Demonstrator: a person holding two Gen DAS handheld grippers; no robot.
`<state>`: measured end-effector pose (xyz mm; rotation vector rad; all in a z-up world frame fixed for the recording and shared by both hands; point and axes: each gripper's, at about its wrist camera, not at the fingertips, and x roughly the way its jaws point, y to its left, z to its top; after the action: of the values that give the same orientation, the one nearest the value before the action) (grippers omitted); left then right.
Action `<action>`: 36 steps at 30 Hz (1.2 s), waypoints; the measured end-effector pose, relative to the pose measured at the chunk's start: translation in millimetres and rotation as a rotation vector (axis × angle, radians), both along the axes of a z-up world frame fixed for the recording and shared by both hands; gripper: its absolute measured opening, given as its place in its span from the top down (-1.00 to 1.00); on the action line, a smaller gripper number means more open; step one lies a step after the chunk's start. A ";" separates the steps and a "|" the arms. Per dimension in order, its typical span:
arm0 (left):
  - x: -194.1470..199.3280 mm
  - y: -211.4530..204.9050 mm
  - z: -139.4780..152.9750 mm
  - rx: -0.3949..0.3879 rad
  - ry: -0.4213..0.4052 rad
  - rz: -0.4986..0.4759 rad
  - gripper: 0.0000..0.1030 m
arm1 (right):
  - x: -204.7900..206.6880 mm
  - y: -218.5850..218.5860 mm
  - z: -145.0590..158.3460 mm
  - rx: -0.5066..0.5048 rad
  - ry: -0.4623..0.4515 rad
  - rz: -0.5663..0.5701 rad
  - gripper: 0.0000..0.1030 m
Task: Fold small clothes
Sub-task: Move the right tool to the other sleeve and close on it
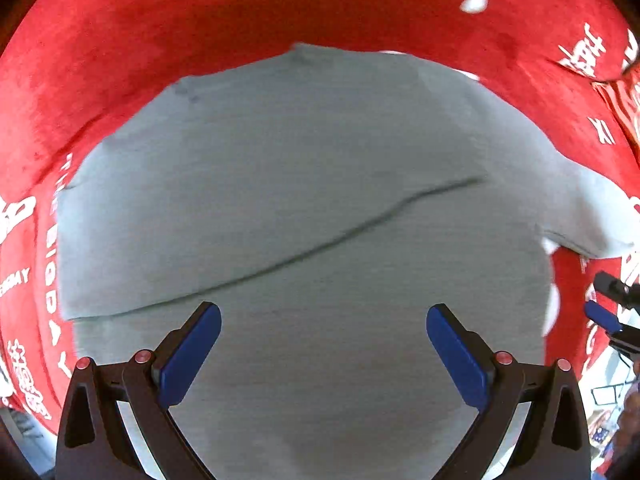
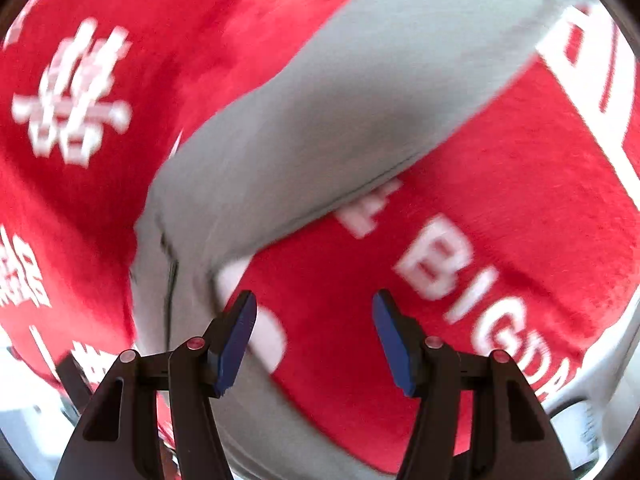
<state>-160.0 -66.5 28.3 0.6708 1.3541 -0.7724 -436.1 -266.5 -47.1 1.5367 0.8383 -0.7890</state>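
A small grey T-shirt (image 1: 304, 184) lies flat on a red cloth (image 1: 160, 20) with white lettering. One part is folded over, leaving a diagonal edge across the shirt's middle. My left gripper (image 1: 323, 312) is open and empty, just above the shirt's near half. One sleeve (image 1: 592, 220) sticks out to the right. In the right wrist view the sleeve (image 2: 304, 148) runs diagonally across the red cloth (image 2: 520, 160). My right gripper (image 2: 314, 308) is open and empty, beside the sleeve's end. It also shows at the right edge of the left wrist view (image 1: 612, 312).
The red cloth (image 2: 100, 200) covers the whole work surface around the shirt. Its edge and some pale clutter (image 1: 608, 396) show at the lower right of the left wrist view. A white object (image 2: 580, 428) lies beyond the cloth's edge in the right wrist view.
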 end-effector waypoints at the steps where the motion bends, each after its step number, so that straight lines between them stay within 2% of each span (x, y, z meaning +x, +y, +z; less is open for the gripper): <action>1: -6.5 -6.2 -0.4 -0.004 0.008 -0.009 -1.00 | -10.7 -3.9 -3.4 0.007 -0.008 -0.038 -0.25; 8: -34.6 -39.4 -0.2 -0.026 0.047 -0.045 -1.00 | -69.6 -31.0 -18.4 0.029 -0.114 -0.275 -0.25; 16: -45.7 -65.7 -9.4 -0.004 0.048 -0.036 -1.00 | -81.2 -58.3 -30.7 0.043 -0.279 -0.448 -0.25; 27: -48.5 -76.2 -22.5 0.020 0.059 -0.038 -1.00 | -64.2 -85.1 -41.3 -0.013 -0.335 -0.455 -0.28; 28: -47.2 -75.4 -22.4 0.019 0.056 -0.032 -1.00 | -62.7 -86.3 -40.7 -0.012 -0.340 -0.456 -0.15; 29: -45.5 -73.5 -22.1 0.020 0.051 -0.026 -1.00 | -61.2 -87.1 -40.4 -0.009 -0.349 -0.457 0.08; 30: -43.5 -71.4 -21.5 0.021 0.047 -0.022 -1.00 | -58.7 -88.4 -40.8 0.000 -0.360 -0.452 0.76; 31: -41.0 -70.2 -21.9 0.023 0.041 -0.014 -1.00 | -56.3 -89.4 -41.2 0.011 -0.376 -0.449 0.89; 33: -36.1 -68.8 -23.5 0.030 0.042 -0.002 -1.00 | -51.5 -91.1 -36.7 0.003 -0.392 -0.441 0.89; 36: -26.9 -61.0 -22.8 0.031 0.046 0.024 -1.00 | -35.0 -97.1 -21.4 -0.040 -0.405 -0.370 0.89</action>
<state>-186.8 -127.5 5.5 0.6637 1.4159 -0.7531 -471.1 -363.7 -68.5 1.7629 0.2416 -0.7138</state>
